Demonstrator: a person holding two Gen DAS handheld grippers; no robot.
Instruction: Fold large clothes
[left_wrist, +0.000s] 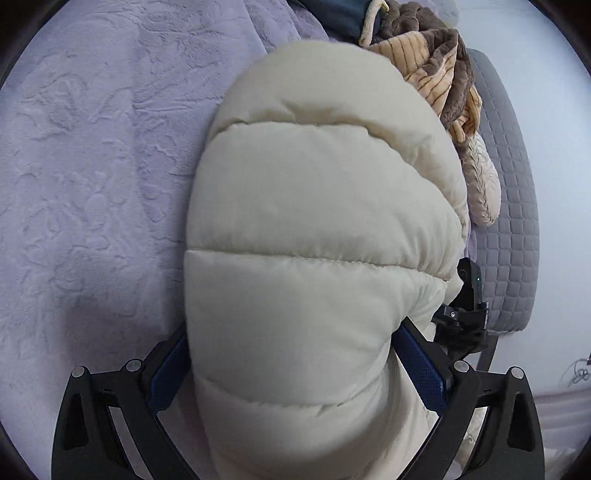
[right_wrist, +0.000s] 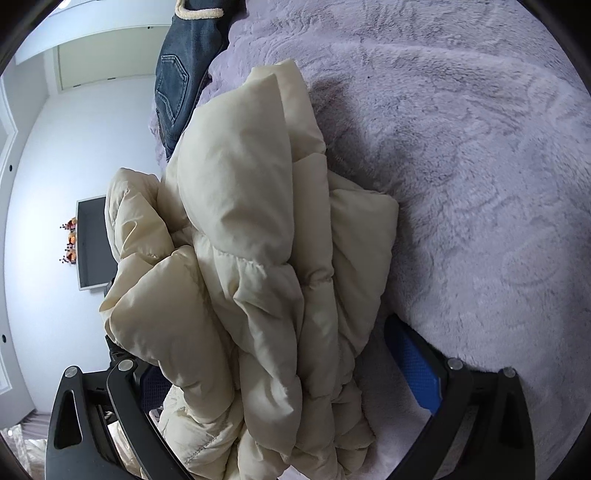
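Left gripper (left_wrist: 291, 328): jaws were spread about as wide as they go, with the fat bulk of the cream quilted puffer jacket (left_wrist: 314, 206) bulging up between the blue pads (left_wrist: 421, 365). The fabric brushed both pads, but imo it looked let go, not pinched. From that cam the jacket ran from 6 o'clock up to approx 12, a rolled-over hump lying on the lilac plush bedspread (left_wrist: 92, 166).

Right gripper (right_wrist: 269, 347): also gaping. The pad at 4 o'clock sat clear of the cloth w/ bedspread showing beside it, and the other pad at 7 o'clock was half hidden behind a puffy panel. So nothing was clamped there either afaict. In that view the jacket was a bunched stack of panels in the middle, with one loose section, maybe a sleeve, flopping out toward 9 o'clock.

Further out: a brown and tan striped fleece garment (left_wrist: 436, 62) sat at 1 o'clock in the left view, touching the jacket's far end, w/ a grey quilted mattress edge (left_wrist: 509, 203) at 3 o'clock. A pair of dark blue denim jeans (right_wrist: 177, 81) lay at 11 o'clock in the right view, just beside the jacket.

Step, my guess: a fold was just laid down and both tools were off it, so mid-fold, not finished, bc the bundle was lumpy. Next move prob needs re-gripping that stray section at 9 o'clock and bringing it over the stack, then pressing the air out. Puffer fill springs back, so a shallow pinch will slip. Grab deep.
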